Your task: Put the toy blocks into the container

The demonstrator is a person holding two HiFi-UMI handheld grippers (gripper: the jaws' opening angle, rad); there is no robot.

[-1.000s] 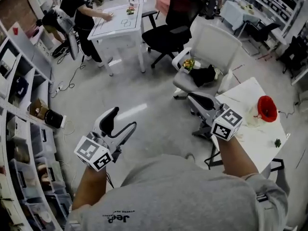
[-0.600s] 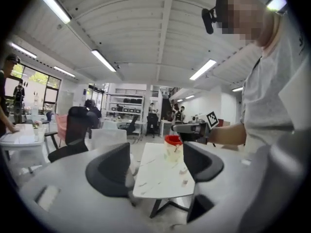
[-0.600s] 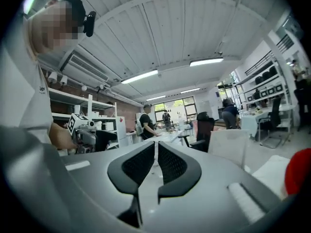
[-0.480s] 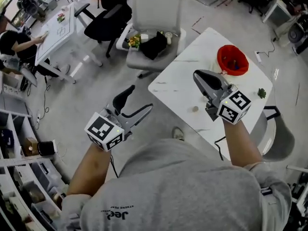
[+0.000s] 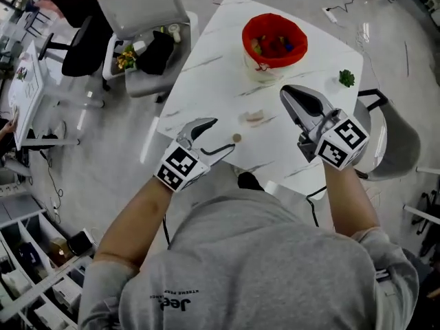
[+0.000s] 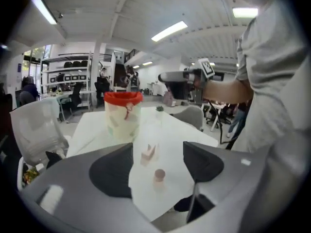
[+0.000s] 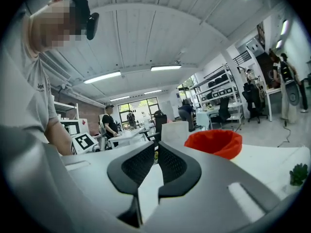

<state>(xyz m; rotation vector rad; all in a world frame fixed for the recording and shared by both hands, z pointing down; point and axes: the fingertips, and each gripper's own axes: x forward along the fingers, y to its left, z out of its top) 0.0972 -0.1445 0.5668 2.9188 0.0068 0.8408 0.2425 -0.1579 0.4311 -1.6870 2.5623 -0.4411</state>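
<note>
At far middle of counter (image 5: 199,81): container (image 5: 256,64), several blocks (image 5: 275,45) inside. Nearer, toward counter's middle: wedge block (image 5: 254,116). Just nearer and left of it, apart: round block (image 5: 236,137). Near right edge, well right of container: small plant (image 5: 346,78). Left tongs (image 5: 220,135) at near edge, just left of round block, both loose blocks lined up ahead between the jaws. Right tongs (image 5: 292,95) over counter, right of wedge block, nearer than container. Beyond far-left edge: chair (image 5: 141,12), clutter (image 5: 155,50) on seat.
</note>
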